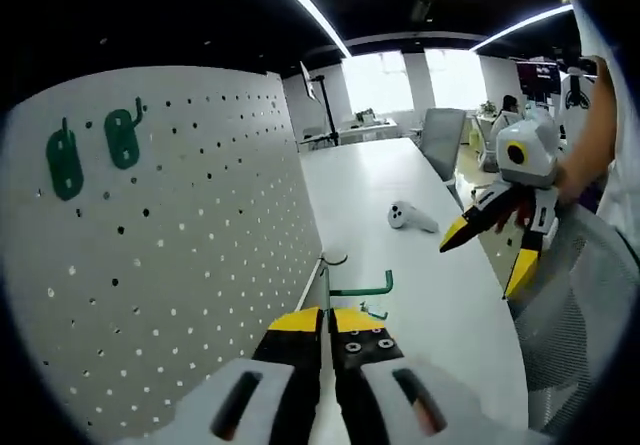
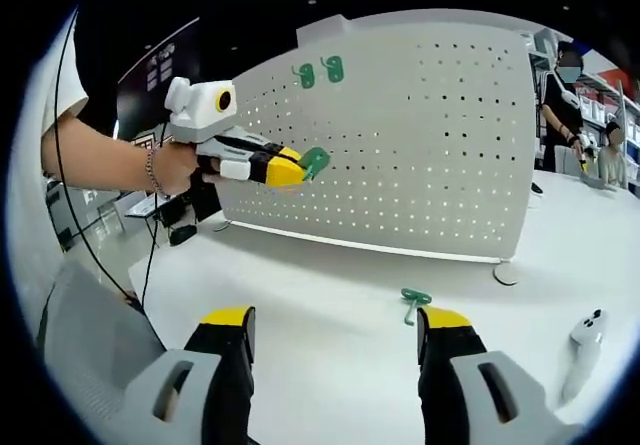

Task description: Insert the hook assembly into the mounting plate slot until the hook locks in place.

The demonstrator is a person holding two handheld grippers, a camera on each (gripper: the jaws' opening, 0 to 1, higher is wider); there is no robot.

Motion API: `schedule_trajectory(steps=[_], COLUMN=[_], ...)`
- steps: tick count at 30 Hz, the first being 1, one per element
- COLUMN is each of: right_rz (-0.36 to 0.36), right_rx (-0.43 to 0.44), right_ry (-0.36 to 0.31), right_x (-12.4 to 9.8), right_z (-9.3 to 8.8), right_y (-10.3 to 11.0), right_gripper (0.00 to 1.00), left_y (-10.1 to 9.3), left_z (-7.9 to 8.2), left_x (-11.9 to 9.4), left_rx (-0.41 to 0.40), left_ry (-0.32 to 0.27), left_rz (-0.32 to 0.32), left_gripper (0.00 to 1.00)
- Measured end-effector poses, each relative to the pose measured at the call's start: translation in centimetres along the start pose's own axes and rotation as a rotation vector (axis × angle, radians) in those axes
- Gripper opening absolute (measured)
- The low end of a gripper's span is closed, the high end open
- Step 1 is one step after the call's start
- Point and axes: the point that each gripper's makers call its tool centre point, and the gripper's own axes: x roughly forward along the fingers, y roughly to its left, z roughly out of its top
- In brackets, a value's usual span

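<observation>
The left gripper is up in the air in front of the white pegboard, its yellow-tipped jaws clamped on a green hook assembly. In the left gripper view those same jaws rise at six o'clock, pressed close together with the green hook's thin rod poking out at one o'clock from their tips. A hand with a bracelet grips the tool's body.

The right gripper hangs low over the white table, jaws spread wide and holding nothing. In the left gripper view it shows at three o'clock, tips apart, well clear of the board.

On the pegboard, two green hooks are already mounted side by side, at ten o'clock in the left gripper view and at twelve o'clock in the right gripper view.

One more green hook lies loose on the table, just beside the right gripper's right-hand jaw tip. A white controller rests on the tabletop, well apart from the board; it sits at four o'clock in the right gripper view. The board's round foot stands on the table. A grey chair sits at the far end.
</observation>
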Motion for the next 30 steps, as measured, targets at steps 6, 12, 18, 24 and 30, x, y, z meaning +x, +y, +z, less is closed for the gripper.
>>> schedule_trajectory(steps=[6,12,18,24,30], right_rz=[0.008,0.013,0.013,0.014,0.014], right_rx=[-0.009,-0.022,-0.023,-0.023,-0.021], right_ry=[0.005,0.005,0.007,0.006,0.005], right_x=[0.1,0.1,0.1,0.1,0.1], right_z=[-0.1,0.0,-0.1,-0.1,-0.1], right_y=[0.2,0.5,0.4,0.5,0.4], right_gripper=[0.64,0.64,0.64,0.64,0.63], left_y=[-0.1,-0.3,-0.2,-0.1,-1.0], left_z=[0.7,1.1,2.0,2.8,3.2], left_x=[-1.3,-2.5,-4.2,-5.4,-6.7], left_rx=[-0.03,-0.058,-0.077,-0.096,-0.112], left_ry=[-0.038,-0.071,-0.115,-0.151,-0.181], left_rz=[0.036,0.065,0.099,0.127,0.133], left_gripper=[0.02,0.02,0.02,0.02,0.02])
